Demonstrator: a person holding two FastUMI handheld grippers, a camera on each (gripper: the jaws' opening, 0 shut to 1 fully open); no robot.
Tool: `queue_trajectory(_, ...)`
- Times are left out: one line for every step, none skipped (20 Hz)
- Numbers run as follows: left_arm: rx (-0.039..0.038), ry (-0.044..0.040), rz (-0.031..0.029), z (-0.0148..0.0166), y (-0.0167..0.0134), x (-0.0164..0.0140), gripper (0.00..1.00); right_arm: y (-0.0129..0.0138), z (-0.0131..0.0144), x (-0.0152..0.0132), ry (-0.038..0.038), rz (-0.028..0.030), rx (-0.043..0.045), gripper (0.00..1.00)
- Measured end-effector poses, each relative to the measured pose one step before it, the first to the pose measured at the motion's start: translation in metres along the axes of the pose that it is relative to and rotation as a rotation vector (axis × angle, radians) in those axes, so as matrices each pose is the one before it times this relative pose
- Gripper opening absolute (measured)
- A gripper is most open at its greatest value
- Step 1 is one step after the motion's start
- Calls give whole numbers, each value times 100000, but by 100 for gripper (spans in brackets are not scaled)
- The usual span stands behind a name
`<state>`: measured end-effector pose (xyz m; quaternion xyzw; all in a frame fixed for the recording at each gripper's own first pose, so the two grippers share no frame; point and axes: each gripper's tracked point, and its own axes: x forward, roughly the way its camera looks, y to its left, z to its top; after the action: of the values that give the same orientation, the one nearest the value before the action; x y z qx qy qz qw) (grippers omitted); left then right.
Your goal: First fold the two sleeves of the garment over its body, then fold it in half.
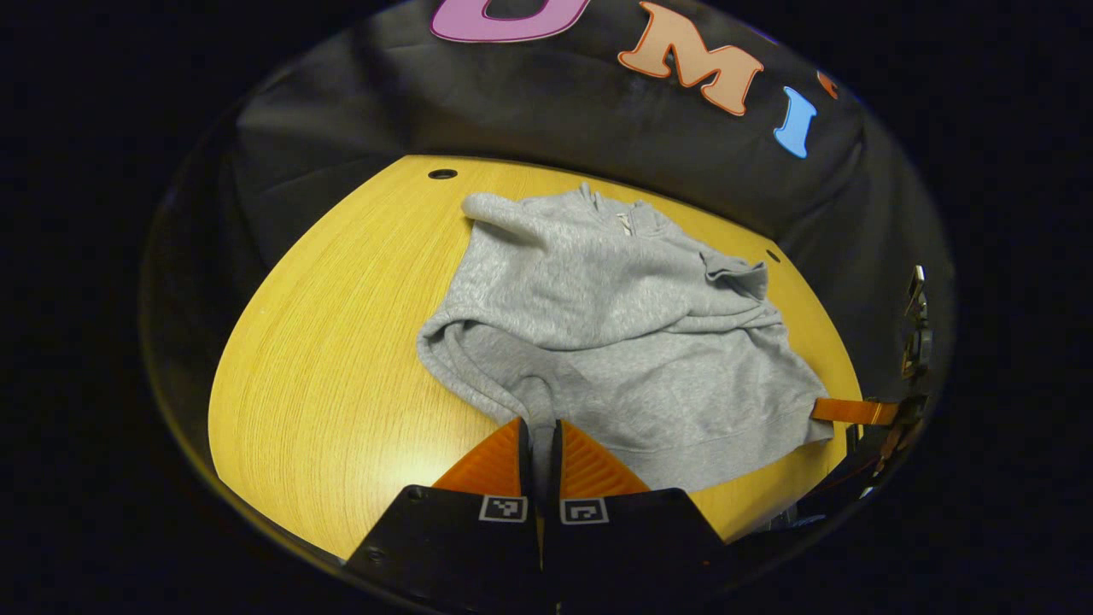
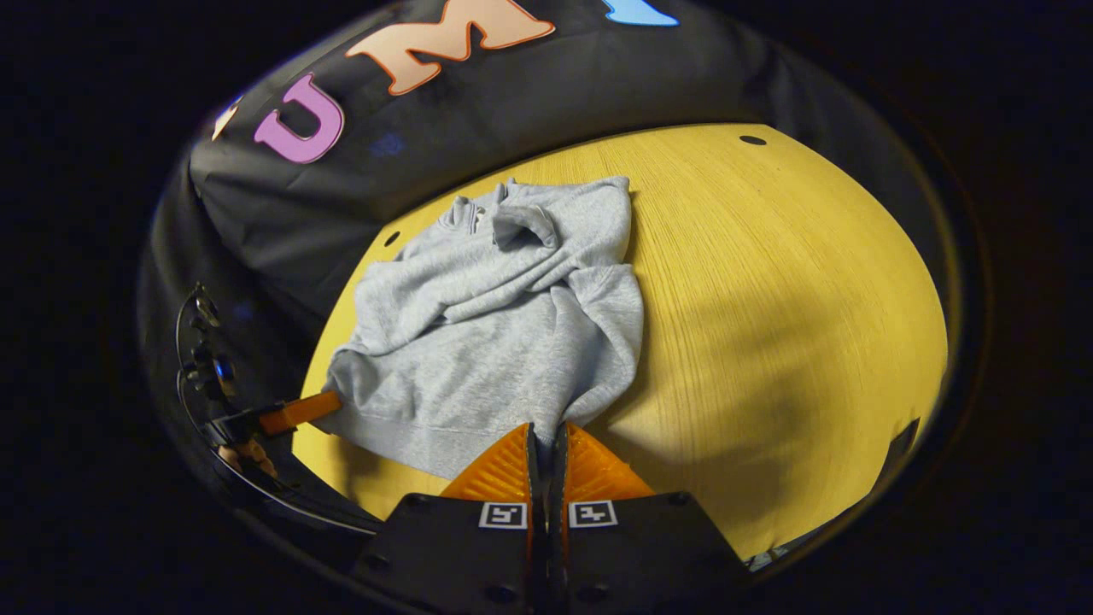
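Two hand-held grippers pinch the near hem corners of a grey fleece sweatshirt (image 1: 598,333) lying on a yellow wood-grain table (image 1: 341,359).

In the left gripper view, the left gripper (image 1: 540,436) is clenched on a bunched fold of grey fabric at the hem; in the right gripper view, the right gripper (image 2: 546,440) is likewise clamped on the hem's other corner. Both sleeves lie folded across the garment's body, collar toward the black cloth wall (image 1: 529,111).

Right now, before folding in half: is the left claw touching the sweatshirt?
Touching. The left gripper view shows the left claw closed on the grey sweatshirt's hem.
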<state>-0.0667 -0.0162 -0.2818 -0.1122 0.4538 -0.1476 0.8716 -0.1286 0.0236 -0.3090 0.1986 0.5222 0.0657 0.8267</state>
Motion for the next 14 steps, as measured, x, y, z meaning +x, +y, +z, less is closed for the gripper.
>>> queue_trajectory(-381,-1020,-526,639,-157,-221,0,381,739,-343,-967,1287,1484,4)
queue_trajectory(-203,-909,-517,588,-150,-172,0,328,786,-294,-940,1062,1086,3)
queue_trajectory(-464,-826,-492,612,-116,-175,0,393,907,-187,-885,1213,1187,4)
queue_trajectory(-597,-940,-619,625,-133,-109,0,425,718,-119,-1054,1057,1237,4)
queue_trajectory(-430,-1373,-429,740,-126,-58,0,478,768,86,-697,1258,1231,4)
queue_trajectory(-356,-944,-366,571,-93,-188,0,262,741,-224,-877,1205,1296,4)
queue_trajectory(-333,-978,-194,587,-49,9,0,242,777,-319,-655,1176,1441,4)
queue_trajectory(-431,-755,-479,613,-32,-14,0,435,559,-116,-284,1055,1369,4)
queue_trajectory(-614,-721,-170,531,-70,-4,0,321,555,312,-321,953,1259,4)
queue_trajectory(-649,-579,-390,600,-41,32,0,284,589,284,-630,1008,1646,4)
queue_trajectory(-566,-367,-282,513,-56,44,0,352,421,202,-84,1357,1776,4)
queue_trajectory(-266,-538,-308,549,-2,89,0,305,591,198,-624,1047,1899,4)
queue_trajectory(129,-593,-50,646,-42,171,0,314,609,189,-559,977,1627,4)
queue_trajectory(-40,-457,-270,559,-97,250,0,226,600,235,-393,930,1485,4)
